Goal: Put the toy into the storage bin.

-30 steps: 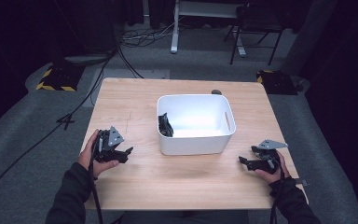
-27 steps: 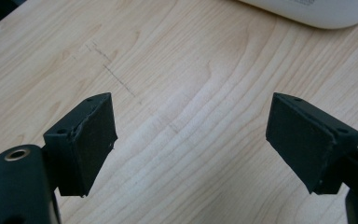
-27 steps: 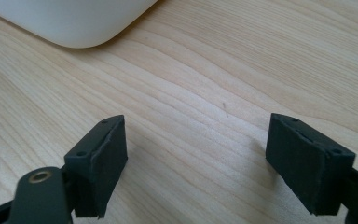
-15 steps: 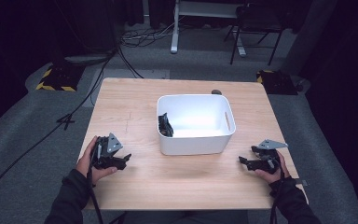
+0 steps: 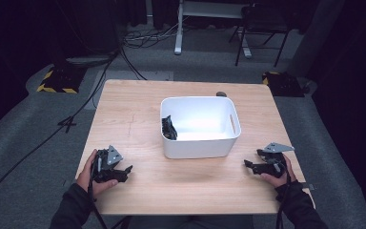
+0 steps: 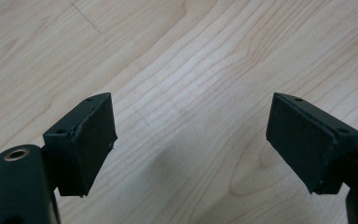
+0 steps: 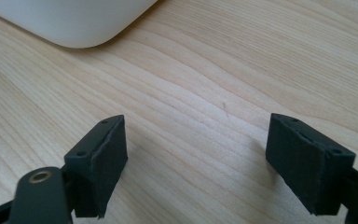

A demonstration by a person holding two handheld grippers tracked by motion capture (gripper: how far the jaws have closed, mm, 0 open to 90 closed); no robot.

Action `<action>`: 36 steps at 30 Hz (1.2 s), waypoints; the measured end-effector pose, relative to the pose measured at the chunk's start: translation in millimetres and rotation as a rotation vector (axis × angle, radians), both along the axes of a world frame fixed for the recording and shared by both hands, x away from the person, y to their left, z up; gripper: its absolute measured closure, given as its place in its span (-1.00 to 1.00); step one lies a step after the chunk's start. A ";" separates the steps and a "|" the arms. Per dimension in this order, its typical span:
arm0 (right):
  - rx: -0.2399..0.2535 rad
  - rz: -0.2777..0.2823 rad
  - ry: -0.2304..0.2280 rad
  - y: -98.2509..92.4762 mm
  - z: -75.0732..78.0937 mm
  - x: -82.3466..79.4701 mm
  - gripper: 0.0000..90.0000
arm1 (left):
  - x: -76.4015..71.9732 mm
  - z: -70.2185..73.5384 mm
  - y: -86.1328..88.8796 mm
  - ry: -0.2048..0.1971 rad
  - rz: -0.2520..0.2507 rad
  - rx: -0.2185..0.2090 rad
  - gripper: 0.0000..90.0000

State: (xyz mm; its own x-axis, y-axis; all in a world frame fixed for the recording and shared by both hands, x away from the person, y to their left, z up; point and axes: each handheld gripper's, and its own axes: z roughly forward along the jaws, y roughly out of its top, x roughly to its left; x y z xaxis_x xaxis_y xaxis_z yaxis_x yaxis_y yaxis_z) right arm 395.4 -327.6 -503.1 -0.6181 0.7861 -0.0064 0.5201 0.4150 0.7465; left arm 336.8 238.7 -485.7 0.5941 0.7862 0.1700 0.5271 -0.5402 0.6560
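- The person's left hand [image 5: 91,172] is resting on the near left part of the wooden counter [image 5: 138,114], with the forearm coming in from the bottom edge of the high view.
- The left hand is gripping the left tool [image 5: 124,172], which is lying low over the counter with its jaws pointing to the right, toward the middle of the counter.
- In the left gripper view, the left tool [image 6: 191,144] is standing wide open, with nothing between its two black pads [image 6: 92,142] but bare wood grain.
- The person's right hand [image 5: 277,172] is resting on the near right part of the counter, with a dark sleeve [image 5: 299,210] running back to the bottom edge.
- The right hand is gripping the right tool [image 5: 248,165], which is pointing left, toward the middle of the counter, with its grey three-cornered plate [image 5: 277,147] facing up.
- In the right gripper view, the right tool [image 7: 196,156] is also standing wide open and is holding nothing.
- A white tub [image 5: 233,138] is sitting at the middle of the counter, between the two tools and farther from the person; its rounded corner [image 7: 74,23] is showing at the top of the right gripper view, near that tool but apart from it.
- A small dark object [image 5: 169,129] is lying inside the tub against its left wall; its type cannot be determined.
- Both tools are sitting well apart from each other, one on each side of the tub.
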 end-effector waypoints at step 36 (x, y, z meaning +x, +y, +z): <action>-0.003 0.007 -0.007 -0.1 -0.4 -0.2 -0.54 | -13.7 -17.8 20.3 0.090 0.091 -0.171 -0.70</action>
State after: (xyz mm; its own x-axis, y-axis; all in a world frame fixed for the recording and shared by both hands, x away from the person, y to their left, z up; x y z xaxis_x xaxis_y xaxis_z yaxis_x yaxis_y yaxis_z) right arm 395.2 -327.7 -503.5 -0.6235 0.7817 -0.0135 0.5117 0.4210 0.7490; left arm 323.1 259.0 -503.5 0.5262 0.8501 -0.0204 0.6289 -0.3729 0.6822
